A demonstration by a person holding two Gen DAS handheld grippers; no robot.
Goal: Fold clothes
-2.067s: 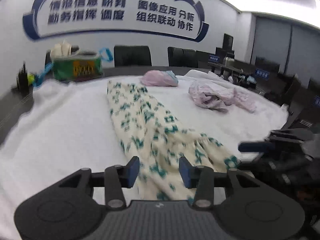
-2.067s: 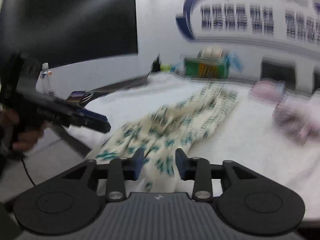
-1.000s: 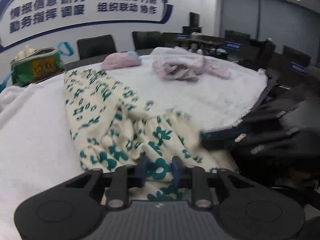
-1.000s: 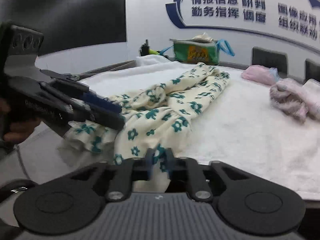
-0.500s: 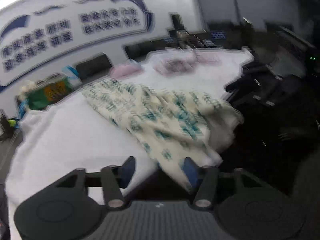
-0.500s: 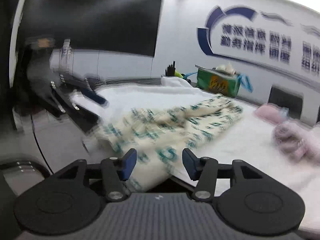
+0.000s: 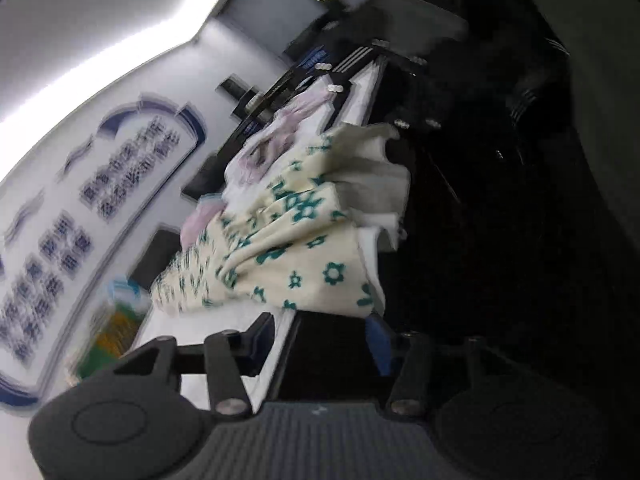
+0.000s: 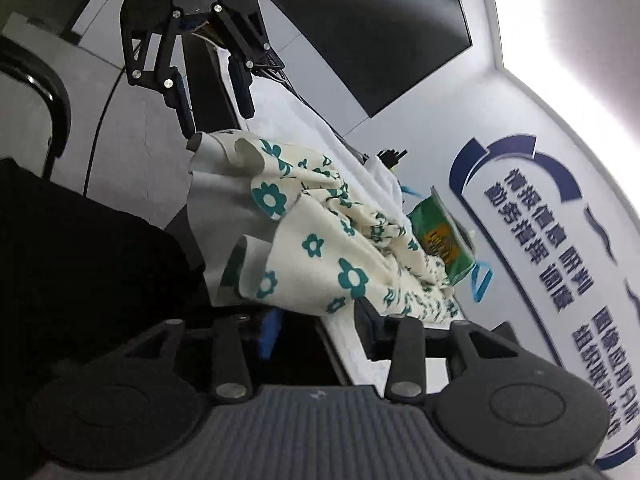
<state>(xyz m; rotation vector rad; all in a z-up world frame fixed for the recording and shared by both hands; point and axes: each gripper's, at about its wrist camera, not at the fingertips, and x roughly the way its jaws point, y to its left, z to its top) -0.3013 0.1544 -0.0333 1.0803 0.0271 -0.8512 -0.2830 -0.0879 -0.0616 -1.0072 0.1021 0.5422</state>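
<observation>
My left claw (image 7: 320,344) and right claw (image 8: 316,332) are both wide apart, holding nothing; the cream cloth with green flowers (image 7: 304,264) hangs off the desk edge just ahead of them.

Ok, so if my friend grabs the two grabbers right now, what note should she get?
Left gripper: open, jaws just been opening, nothing between them.
Right gripper: open, jaws just been opening, nothing between them.
Flowery garment: rumpled on the white-covered table, hem hanging over the near edge, just ahead of both grippers.
Done: no fold visible yet.
Left: grasp the hem and fold; pink clothes wait farther back.
</observation>
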